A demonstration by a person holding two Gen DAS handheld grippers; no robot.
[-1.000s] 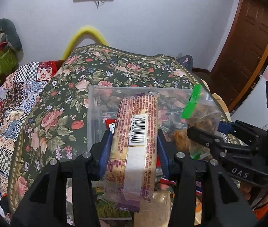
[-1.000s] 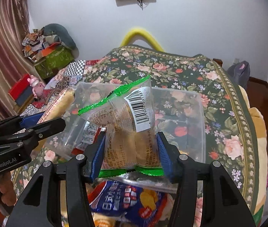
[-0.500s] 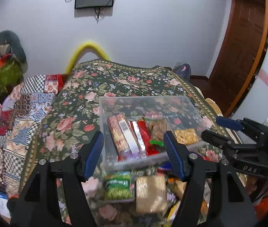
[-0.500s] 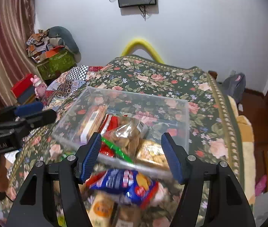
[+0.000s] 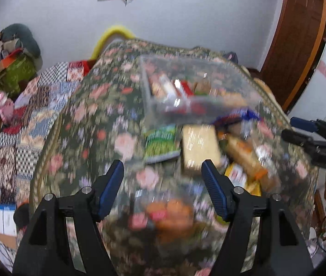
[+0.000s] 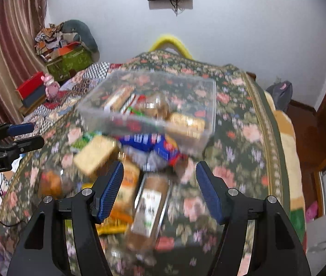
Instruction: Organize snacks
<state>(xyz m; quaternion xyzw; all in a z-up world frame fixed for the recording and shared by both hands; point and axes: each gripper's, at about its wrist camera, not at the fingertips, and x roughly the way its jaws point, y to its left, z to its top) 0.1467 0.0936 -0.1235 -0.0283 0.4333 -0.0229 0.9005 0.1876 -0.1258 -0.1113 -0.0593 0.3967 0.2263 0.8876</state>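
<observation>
A clear plastic box (image 5: 148,105) (image 6: 207,105) on the floral tablecloth holds several snack packets. In front of it lies a blurred pile of loose snacks: a green packet (image 5: 161,142), a tan cracker packet (image 5: 199,147) (image 6: 96,154), a blue packet (image 6: 149,142) and a long brown packet (image 6: 149,209). My left gripper (image 5: 161,164) hovers over bare cloth short of the pile, its jaws opening with nothing between them. My right gripper (image 6: 159,164) stands open and empty above the brown packet. Each gripper also shows at the edge of the other's view, the right gripper (image 5: 294,130) and the left gripper (image 6: 34,134).
The round table (image 5: 75,119) is draped in a dark floral cloth. A patchwork-covered surface (image 5: 36,105) with boxes and a pink toy (image 5: 3,105) lies to the left. A yellow chair back (image 5: 114,34) stands behind the table and a wooden door (image 5: 296,41) at the right.
Both grippers let go of their packets, a long biscuit pack and a green-edged bag, which now lie in the box. Both pulled back from the box, and the pile of loose snacks came into view.
</observation>
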